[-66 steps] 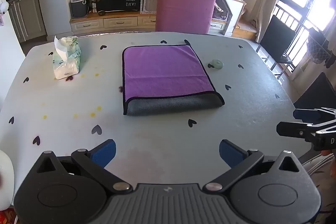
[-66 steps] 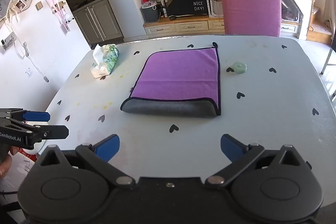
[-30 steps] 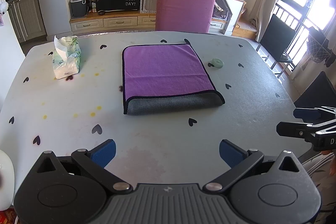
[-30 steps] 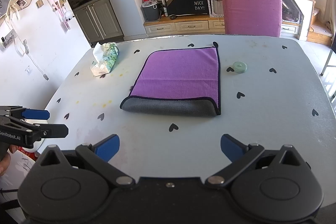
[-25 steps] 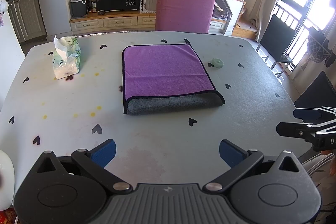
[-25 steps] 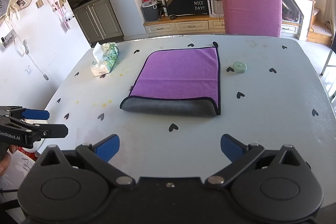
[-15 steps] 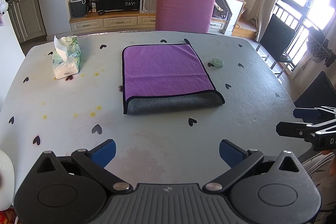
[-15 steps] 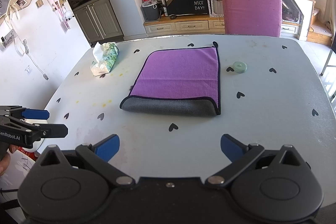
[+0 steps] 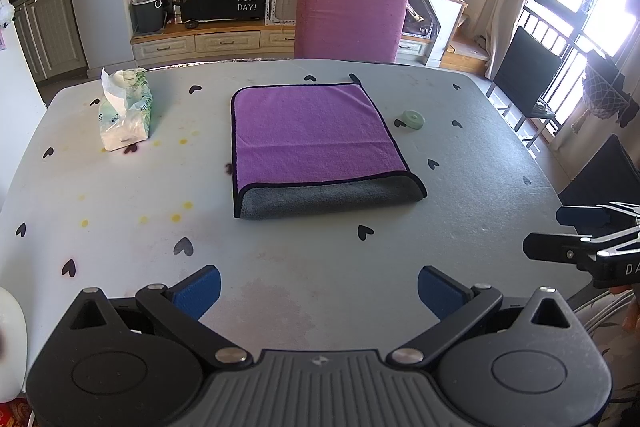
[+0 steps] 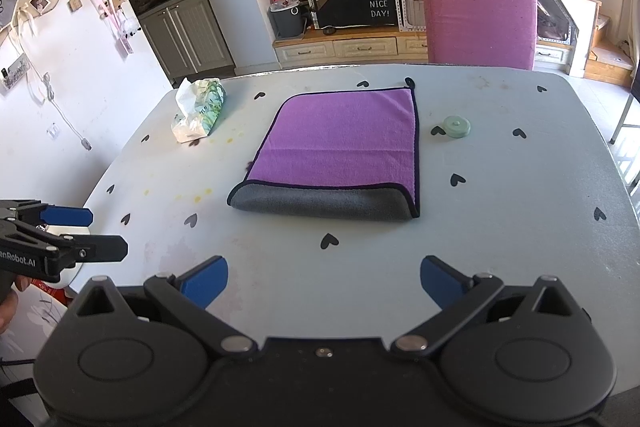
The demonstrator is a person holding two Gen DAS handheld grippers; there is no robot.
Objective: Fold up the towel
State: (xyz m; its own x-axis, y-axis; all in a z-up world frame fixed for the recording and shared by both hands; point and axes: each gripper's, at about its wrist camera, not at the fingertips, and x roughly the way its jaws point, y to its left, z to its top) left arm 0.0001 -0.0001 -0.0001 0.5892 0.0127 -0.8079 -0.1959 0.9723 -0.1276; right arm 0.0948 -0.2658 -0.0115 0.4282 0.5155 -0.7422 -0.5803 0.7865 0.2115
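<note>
The towel (image 9: 316,143) lies folded at the centre of the surface (image 9: 320,267), purple side up, grey underside showing along the near edge. The left tongs (image 9: 319,289) and right tongs (image 10: 324,281) hover at the near edge, both spread wide, holding nothing.
</note>
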